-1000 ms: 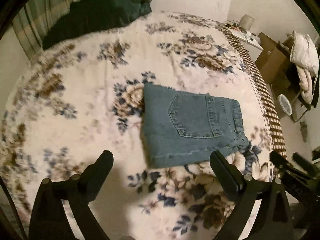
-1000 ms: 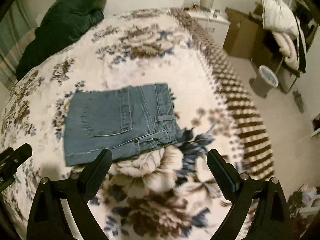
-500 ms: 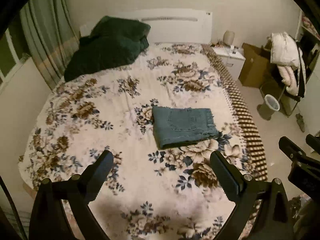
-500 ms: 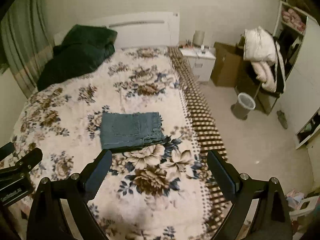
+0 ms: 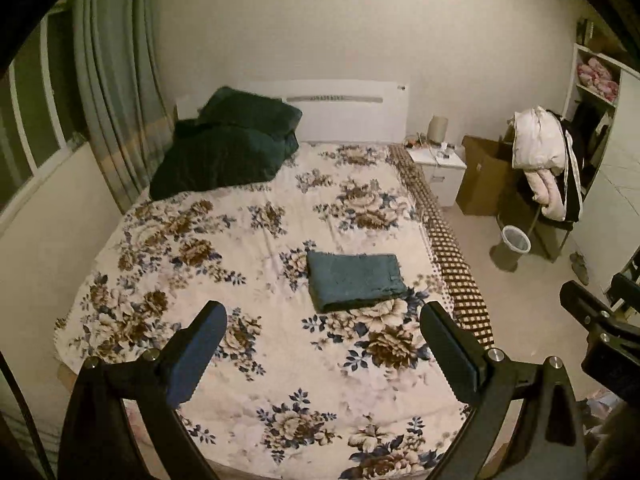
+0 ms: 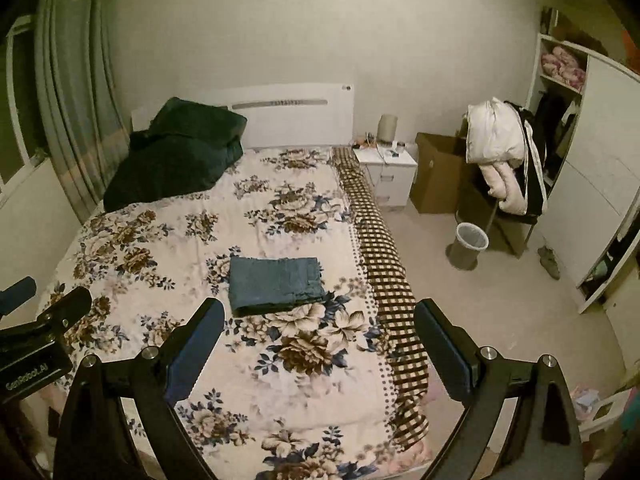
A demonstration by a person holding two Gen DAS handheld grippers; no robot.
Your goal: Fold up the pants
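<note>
You have drawn both tongs well back from the bed (image 5: 256, 408): a second ago the pants (image 5: 354, 280) filled the middle of each view with pocket and seams plain, and now the whole bedroom shows around them. Your left tongs (image 5: 320, 334) stand spread and hold nothing; your right tongs (image 6: 318, 334) stand the same way, spread with nothing between the fingers. The pants lie folded into a flat blue denim rectangle on the floral bedspread, toward the bed's 3 o'clock edge, at about 12 o'clock from each pair of tongs and well apart from them. Their stitching is now too small to make out. The bedspread is pale with brown and blue blooms, edged by a brown checked strip (image 6: 380, 256). A dark green quilt (image 5: 224, 152) is heaped at the white headboard (image 5: 352, 114), near 11 o'clock. Past the bed stand a white nightstand (image 6: 390, 176), a cardboard box (image 6: 436, 178) and a round bin (image 6: 470, 244).
</note>
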